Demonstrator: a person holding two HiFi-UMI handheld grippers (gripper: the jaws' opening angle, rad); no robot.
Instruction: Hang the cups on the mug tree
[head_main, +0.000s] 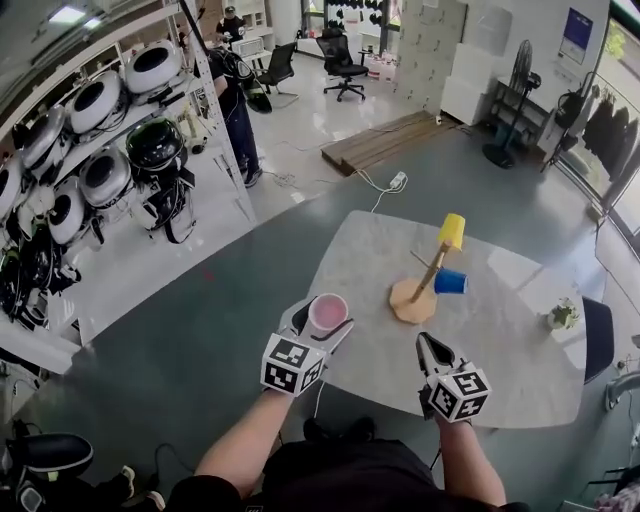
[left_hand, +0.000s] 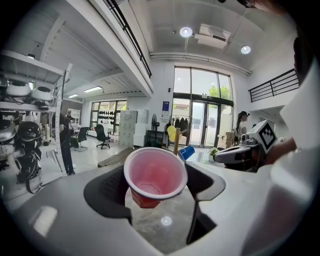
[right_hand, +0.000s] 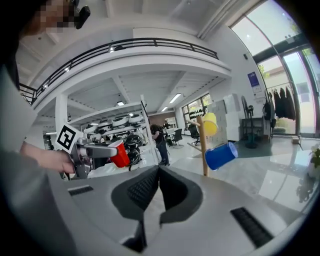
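Left gripper (head_main: 325, 318) is clamped on the red cup (left_hand: 155, 175). My left gripper view shows the two jaws spread wide with the cup's wall seated between them, pink inside facing the camera. In the head view the cup's mouth faces up and it sits at the table's (head_main: 520, 360) left edge, at about 9 o'clock from the mug tree (head_main: 413, 298) and apart from it. The right gripper view shows the cup off the surface, carried in the air, tilted. Right gripper (head_main: 430, 345) has its jaws pressed together with nothing between them; the right gripper view shows the pads meeting. It sits at about 5 o'clock from the tree's base, near it, not touching. The mug tree stands on the marble table top: round wooden base and a wooden pole that looks tilted toward 1 o'clock in the head view. The yellow cup (head_main: 452, 230) hangs at the top of the pole, 1 o'clock from the base. The blue cup (head_main: 451, 282) is on a lower peg, 2 o'clock from the base, lying sideways with its mouth away from the pole. A small plant (head_main: 562, 315) is on the table at 3 o'clock from the tree, well apart. A rack (head_main: 100, 150) of round white gear fills the 9 to 11 o'clock side of the head view. A person (head_main: 235, 100) stands beside it, and an office chair (head_main: 343, 60) is at 12 o'clock.
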